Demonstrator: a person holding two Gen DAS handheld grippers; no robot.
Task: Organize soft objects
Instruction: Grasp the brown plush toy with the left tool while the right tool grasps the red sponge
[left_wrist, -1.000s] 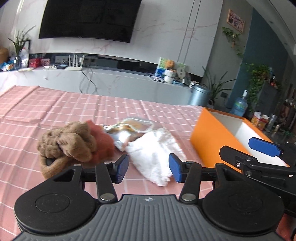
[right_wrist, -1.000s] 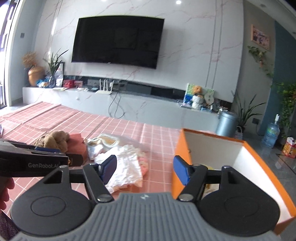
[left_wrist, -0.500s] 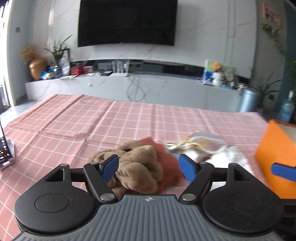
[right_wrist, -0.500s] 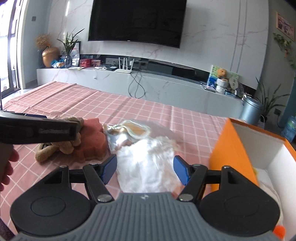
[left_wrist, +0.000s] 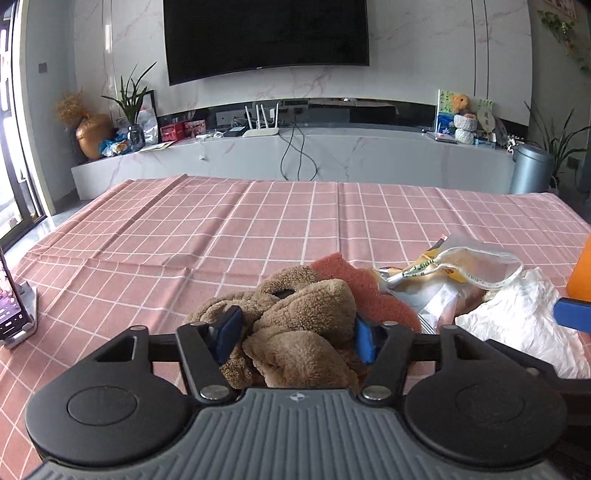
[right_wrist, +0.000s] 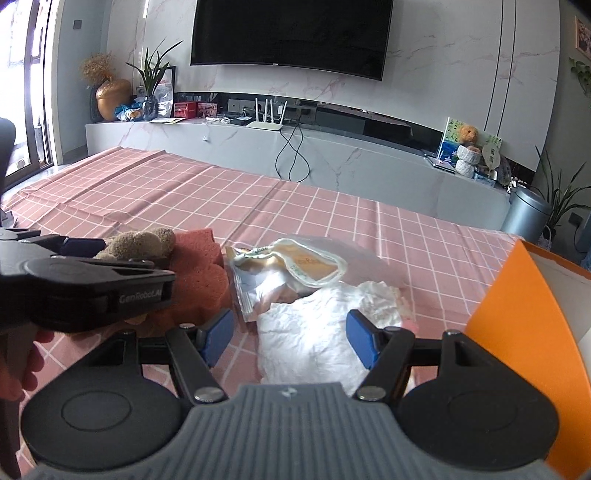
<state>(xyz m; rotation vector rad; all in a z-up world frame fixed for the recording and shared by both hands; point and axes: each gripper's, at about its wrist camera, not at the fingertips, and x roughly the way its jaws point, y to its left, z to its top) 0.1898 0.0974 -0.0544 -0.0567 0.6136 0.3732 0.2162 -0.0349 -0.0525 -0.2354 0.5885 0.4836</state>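
Observation:
A brown plush bundle (left_wrist: 306, 321) lies on the pink checked tablecloth (left_wrist: 258, 221), resting against a rust-red fuzzy cloth (left_wrist: 354, 280). My left gripper (left_wrist: 295, 336) is around the plush, its jaws closing, both blue pads pressed into the fur. In the right wrist view the plush (right_wrist: 140, 242) pokes out past that gripper's black body (right_wrist: 92, 288). A crumpled white cloth (right_wrist: 317, 332) lies under my right gripper (right_wrist: 290, 341), which stands open, its pads apart from the cloth.
A clear plastic bag (right_wrist: 295, 266) with packets lies behind the white cloth. An orange box (right_wrist: 524, 332) with a white inside stands at the right. A phone on a stand (left_wrist: 11, 306) sits at the table's left edge. A hand (right_wrist: 22, 369) holds the left gripper.
My left gripper swung left from the white cloth to the brown plush, widened, then narrowed around it. My right gripper moved left from the orange box to above the white cloth, still open.

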